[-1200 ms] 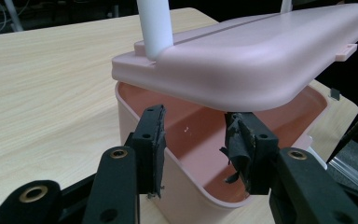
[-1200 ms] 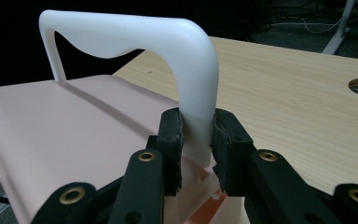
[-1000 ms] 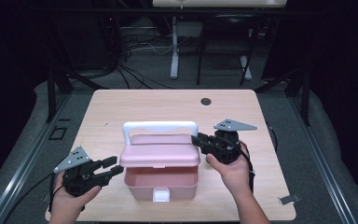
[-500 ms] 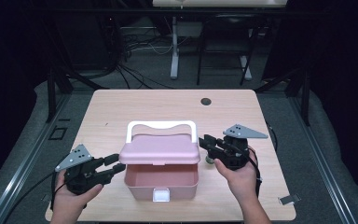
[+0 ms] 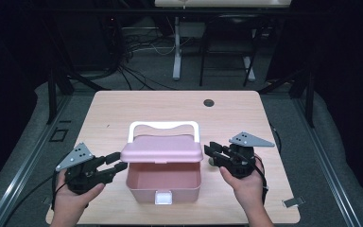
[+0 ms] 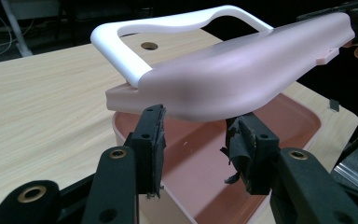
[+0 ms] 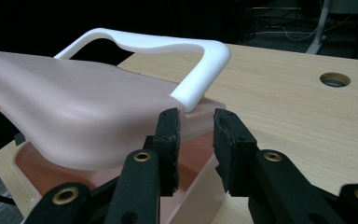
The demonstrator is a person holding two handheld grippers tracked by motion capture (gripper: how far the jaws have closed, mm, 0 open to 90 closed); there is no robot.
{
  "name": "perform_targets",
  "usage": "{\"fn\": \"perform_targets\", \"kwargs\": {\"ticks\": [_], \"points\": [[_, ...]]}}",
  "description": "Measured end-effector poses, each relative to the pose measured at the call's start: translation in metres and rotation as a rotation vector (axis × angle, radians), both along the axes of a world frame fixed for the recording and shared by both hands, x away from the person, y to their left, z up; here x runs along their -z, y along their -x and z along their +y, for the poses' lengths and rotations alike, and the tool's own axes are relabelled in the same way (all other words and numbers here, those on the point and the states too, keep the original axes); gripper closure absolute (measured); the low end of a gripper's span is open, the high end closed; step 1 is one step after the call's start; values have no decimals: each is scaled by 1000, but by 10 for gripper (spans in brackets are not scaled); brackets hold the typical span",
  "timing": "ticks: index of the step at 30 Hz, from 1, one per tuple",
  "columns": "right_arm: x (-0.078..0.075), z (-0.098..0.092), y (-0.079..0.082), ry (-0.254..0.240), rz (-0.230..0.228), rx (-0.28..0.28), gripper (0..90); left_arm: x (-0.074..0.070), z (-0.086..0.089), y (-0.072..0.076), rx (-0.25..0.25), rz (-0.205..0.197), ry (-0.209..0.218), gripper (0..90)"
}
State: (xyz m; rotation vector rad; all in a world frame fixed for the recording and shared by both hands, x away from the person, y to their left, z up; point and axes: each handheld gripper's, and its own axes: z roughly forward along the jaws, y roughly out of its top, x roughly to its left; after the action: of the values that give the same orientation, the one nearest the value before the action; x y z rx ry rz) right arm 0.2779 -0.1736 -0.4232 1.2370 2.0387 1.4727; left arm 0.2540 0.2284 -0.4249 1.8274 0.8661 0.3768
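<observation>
Between both grippers sits the pink box [image 5: 163, 182], lid [image 5: 161, 148] half-raised; left gripper [image 5: 116, 164] fingers apart at its left edge; right gripper [image 5: 212, 152] fingers apart, empty, just beside.

No readable text, label, brand, number or sign anywhere: none on the pink box [image 5: 163, 182], its lid [image 5: 162, 149], the white handle [image 5: 163, 126], the table [image 5: 123, 109] or either gripper body.
</observation>
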Motion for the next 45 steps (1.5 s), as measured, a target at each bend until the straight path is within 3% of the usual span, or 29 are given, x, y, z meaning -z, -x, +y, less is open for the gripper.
{"fn": "perform_targets", "kwargs": {"ticks": [12, 21, 45], "points": [[5, -2, 6, 10, 7, 1, 703, -5, 0, -3, -7, -10, 8, 585], [17, 0, 12, 28, 31, -11, 698, -10, -3, -5, -9, -36, -3, 664], [51, 24, 20, 126, 82, -42, 669, -14, -2, -12, -24, -37, 29, 684]]}}
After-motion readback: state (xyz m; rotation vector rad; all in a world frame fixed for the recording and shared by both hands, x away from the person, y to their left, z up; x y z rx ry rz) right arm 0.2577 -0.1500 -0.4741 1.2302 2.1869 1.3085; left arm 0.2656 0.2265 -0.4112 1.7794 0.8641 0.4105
